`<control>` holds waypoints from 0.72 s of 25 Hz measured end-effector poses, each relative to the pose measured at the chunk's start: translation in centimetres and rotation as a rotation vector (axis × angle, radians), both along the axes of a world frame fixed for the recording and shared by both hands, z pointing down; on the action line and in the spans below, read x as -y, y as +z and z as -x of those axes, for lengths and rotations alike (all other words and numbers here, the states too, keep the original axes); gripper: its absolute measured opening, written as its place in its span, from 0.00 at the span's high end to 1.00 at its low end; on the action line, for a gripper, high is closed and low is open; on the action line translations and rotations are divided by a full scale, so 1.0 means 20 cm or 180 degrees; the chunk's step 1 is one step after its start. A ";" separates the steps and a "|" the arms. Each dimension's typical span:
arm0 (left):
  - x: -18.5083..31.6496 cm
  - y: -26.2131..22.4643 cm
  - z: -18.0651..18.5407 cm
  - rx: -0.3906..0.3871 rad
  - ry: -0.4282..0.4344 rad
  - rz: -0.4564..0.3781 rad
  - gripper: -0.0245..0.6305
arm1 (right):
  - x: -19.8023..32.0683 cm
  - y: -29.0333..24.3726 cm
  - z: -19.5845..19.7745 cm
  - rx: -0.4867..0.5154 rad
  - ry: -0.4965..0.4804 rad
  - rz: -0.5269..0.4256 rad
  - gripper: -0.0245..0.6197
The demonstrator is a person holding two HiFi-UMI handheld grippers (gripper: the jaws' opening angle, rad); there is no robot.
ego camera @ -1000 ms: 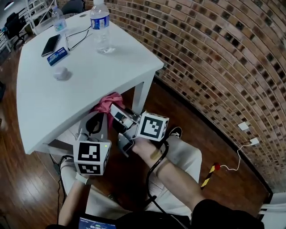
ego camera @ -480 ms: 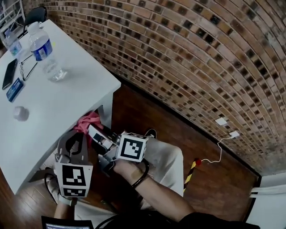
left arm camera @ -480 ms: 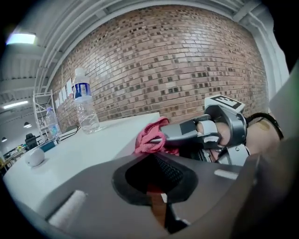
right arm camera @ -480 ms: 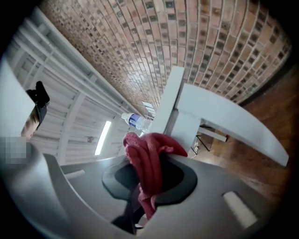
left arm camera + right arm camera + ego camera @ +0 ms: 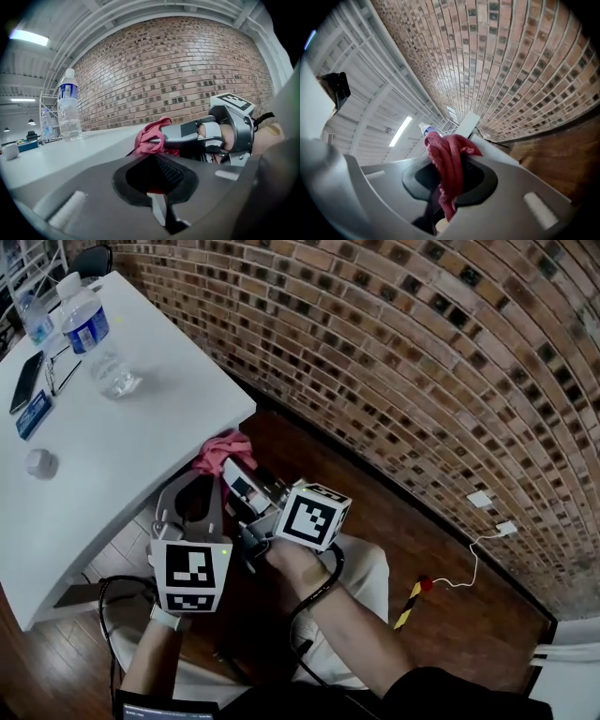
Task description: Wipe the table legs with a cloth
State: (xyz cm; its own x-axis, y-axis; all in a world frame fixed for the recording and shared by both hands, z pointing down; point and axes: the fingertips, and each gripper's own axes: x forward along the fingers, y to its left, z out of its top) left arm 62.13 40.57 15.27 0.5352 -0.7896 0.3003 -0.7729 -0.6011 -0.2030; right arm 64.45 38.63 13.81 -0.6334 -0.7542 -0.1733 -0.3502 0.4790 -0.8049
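The red cloth point(image 5: 225, 448) is bunched at the near corner of the white table point(image 5: 141, 437), right against the tabletop's edge. My right gripper point(image 5: 234, 467) is shut on the cloth point(image 5: 449, 164), which hangs folded between its jaws. My left gripper point(image 5: 192, 482) sits just left of it under the table edge, jaws closed together with nothing clearly held. In the left gripper view the right gripper point(image 5: 161, 138) points in from the right with the cloth point(image 5: 151, 137) at its tip, past my left gripper point(image 5: 157, 171). The tabletop hides the table leg in the head view.
On the table stand a water bottle point(image 5: 89, 334), a phone point(image 5: 26, 381), a blue card point(image 5: 33, 415) and a small white object point(image 5: 39, 463). A brick wall point(image 5: 422, 352) runs along the right. White sockets with a cable point(image 5: 480, 499) and a yellow-black stick point(image 5: 410, 604) lie on the wood floor.
The head view has swung. The right gripper and cloth have moved up from beside the leg to the edge of the table corner. The left gripper stays close beside it.
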 end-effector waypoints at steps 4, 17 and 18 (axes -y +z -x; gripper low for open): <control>0.05 0.02 -0.11 -0.0041 0.0018 -0.0014 0.97 | 0.05 0.03 -0.12 -0.0074 0.0199 -0.0083 0.87; 0.07 0.61 -0.14 0.0399 -0.0021 0.0544 0.97 | 0.07 0.62 -0.14 -0.0208 0.0407 0.0420 0.87; 0.07 0.66 -0.14 0.0438 -0.0005 0.0584 0.97 | 0.08 0.67 -0.15 -0.0200 0.0421 0.0471 0.87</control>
